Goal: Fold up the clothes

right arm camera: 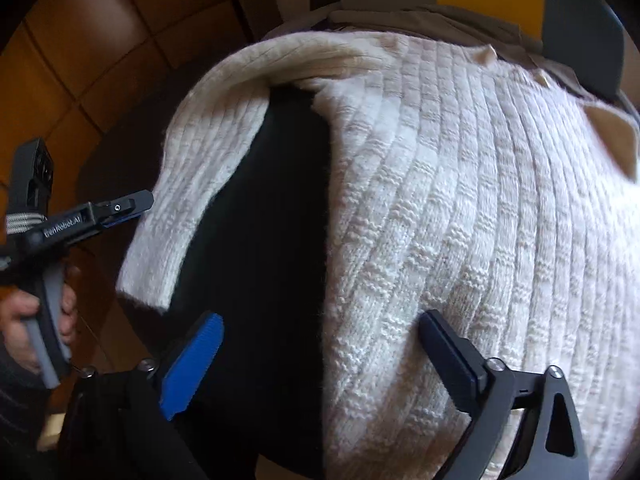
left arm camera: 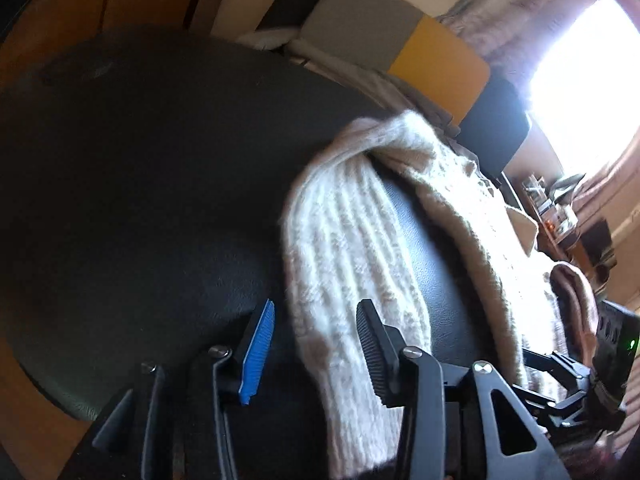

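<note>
**Both grippers open over the spread sweater**

My left gripper [left arm camera: 316,350] stands with its jaws wide apart and holds nothing; the cuff end of the cream ribbed-knit sweater's sleeve [left arm camera: 344,264] lies between the blue pad and the black one. I judge it is lined up there to take the sleeve, though nothing is pinched. My right gripper [right arm camera: 320,354] is just as wide and empty, poised over the side edge of the cream ribbed-knit sweater [right arm camera: 460,200], one finger above the knit and the other above the bare seat.

The sweater lies spread flat with the sleeve angled away from the body, a dark wedge showing between them. That fits either a garment laid out for folding or one part-way through; I cannot tell which.

Beneath is a round black leather-look cushioned seat [left arm camera: 140,180]. Around it are an orange-brown tiled floor [right arm camera: 80,60], a grey, yellow and black panelled backrest [left arm camera: 436,60] and a bright window [left arm camera: 592,80].
</note>
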Action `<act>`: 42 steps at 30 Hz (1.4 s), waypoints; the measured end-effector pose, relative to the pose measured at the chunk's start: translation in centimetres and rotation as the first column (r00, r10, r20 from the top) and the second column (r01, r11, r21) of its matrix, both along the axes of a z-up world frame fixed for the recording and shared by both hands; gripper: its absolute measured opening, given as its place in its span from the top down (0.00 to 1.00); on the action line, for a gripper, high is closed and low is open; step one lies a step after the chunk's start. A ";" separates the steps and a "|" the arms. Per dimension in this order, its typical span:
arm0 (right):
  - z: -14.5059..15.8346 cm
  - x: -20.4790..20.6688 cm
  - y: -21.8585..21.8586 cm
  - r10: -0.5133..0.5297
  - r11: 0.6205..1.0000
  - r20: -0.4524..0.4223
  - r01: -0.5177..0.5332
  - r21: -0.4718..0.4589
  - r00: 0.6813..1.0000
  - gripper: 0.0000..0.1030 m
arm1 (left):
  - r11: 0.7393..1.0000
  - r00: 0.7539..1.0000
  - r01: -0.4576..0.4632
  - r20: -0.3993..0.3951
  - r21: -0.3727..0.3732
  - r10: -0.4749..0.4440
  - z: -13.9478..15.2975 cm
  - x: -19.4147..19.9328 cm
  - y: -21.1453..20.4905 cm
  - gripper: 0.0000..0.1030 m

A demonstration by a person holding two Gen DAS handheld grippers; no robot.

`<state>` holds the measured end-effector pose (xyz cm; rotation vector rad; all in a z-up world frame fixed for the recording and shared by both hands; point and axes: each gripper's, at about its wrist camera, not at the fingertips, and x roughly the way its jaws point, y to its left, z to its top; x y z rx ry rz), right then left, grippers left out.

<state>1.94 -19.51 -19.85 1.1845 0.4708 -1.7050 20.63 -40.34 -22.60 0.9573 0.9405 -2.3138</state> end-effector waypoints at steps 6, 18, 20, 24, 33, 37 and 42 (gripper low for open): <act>-0.6 0.2 -0.2 0.001 1.000 -0.034 -0.001 -0.008 0.999 0.00 | 0.998 0.998 -0.046 0.035 -0.040 0.047 0.8 -1.2 0.2 0.93; -0.6 0.4 -0.1 0.017 1.000 -0.060 -0.017 -0.004 0.998 0.00 | 1.000 1.000 0.006 -0.013 0.001 -0.006 10.8 1.3 -10.2 0.96; -0.6 0.0 -0.1 0.006 1.000 -0.045 -0.007 -0.014 0.999 0.00 | 1.000 1.000 0.006 0.025 -0.015 -0.005 12.3 1.6 -12.9 0.96; -0.6 -0.1 -0.2 0.004 1.000 -0.047 -0.004 -0.011 0.999 0.00 | 0.986 0.975 -0.095 0.186 -0.138 0.120 13.4 0.1 -18.9 0.96; 0.7 -0.1 0.2 0.003 1.000 -0.093 -0.005 -0.016 0.996 0.00 | 0.995 0.996 -0.086 0.033 0.041 0.084 9.5 -1.9 -18.4 0.82; 0.4 0.3 0.3 0.010 0.997 -0.243 0.010 0.082 0.970 0.00 | 0.987 0.991 0.125 -0.061 0.105 -0.119 6.4 -3.8 -11.2 0.80; -0.6 0.9 0.3 0.052 0.993 -0.285 -0.020 0.114 0.957 0.04 | 0.914 0.954 0.294 -0.150 0.280 -0.261 2.4 -5.7 -3.9 0.79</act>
